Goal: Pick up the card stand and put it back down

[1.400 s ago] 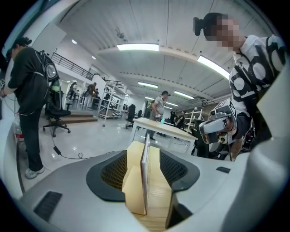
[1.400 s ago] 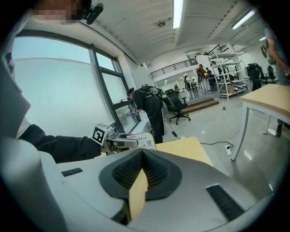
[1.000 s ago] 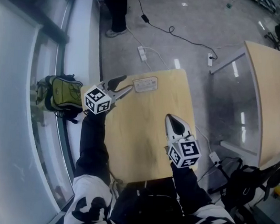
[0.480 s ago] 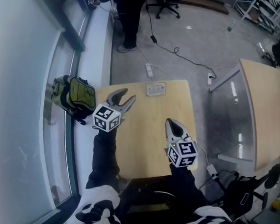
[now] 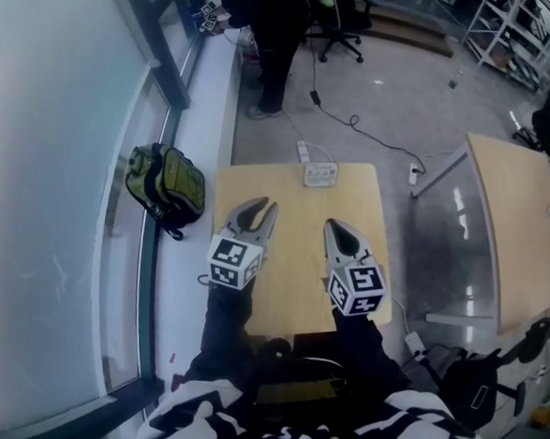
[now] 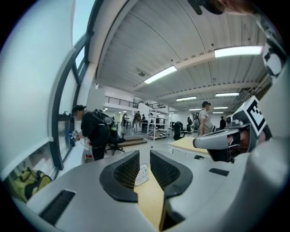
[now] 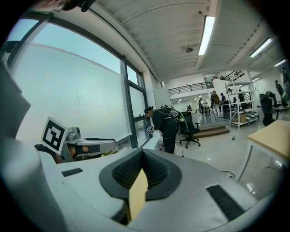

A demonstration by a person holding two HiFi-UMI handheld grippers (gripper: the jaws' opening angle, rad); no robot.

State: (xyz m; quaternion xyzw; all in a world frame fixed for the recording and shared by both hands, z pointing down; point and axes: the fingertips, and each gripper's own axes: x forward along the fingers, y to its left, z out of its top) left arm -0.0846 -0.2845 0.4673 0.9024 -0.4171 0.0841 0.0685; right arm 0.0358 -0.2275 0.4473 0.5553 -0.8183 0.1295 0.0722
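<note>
The card stand (image 5: pixel 320 175) is a small white card holder at the far edge of the light wooden table (image 5: pixel 295 262); in the left gripper view the card stand (image 6: pixel 142 174) shows far off through the jaw gap. My left gripper (image 5: pixel 260 209) hangs above the table's left half, well short of the stand. Its jaws have just been closing to a narrow gap with nothing between them. My right gripper (image 5: pixel 336 229) hovers above the right half, shut and empty. The left gripper (image 6: pixel 145 154) and right gripper (image 7: pixel 142 152) both point nearly level across the room.
A green backpack (image 5: pixel 169 183) lies on the window ledge at the left. A person (image 5: pixel 275 17) stands beyond the table near an office chair (image 5: pixel 343 22). A power strip with cables (image 5: pixel 304 151) lies on the floor. A second table (image 5: pixel 519 222) stands right; a black bag (image 5: pixel 475 387) sits lower right.
Both grippers have lifted and drawn back from the far edge. The left one moved right, away from the card stand, and its jaws narrowed. The card stand has stayed on the table.
</note>
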